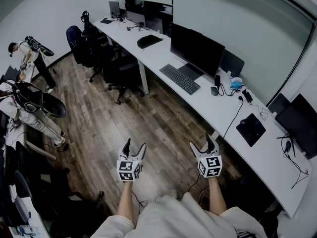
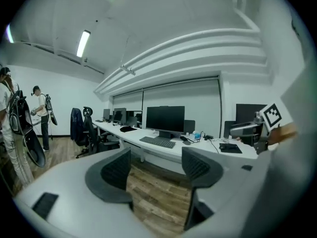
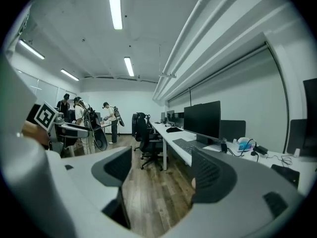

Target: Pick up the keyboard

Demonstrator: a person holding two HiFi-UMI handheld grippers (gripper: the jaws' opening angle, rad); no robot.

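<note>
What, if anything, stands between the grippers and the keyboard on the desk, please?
Nothing visible does: only bare floor lies between the open left gripper and right gripper and the desk bearing the keyboard. The office chairs stand off to the left.

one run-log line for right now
stage: before reach | left gripper: open, empty | right gripper: open, empty | keyboard: on desk, untouched

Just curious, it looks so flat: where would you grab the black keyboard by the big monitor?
Probably by its two short ends, coming from the aisle side: the flat black keyboard is long and thin, and the black monitor stands close behind its far edge.
</note>
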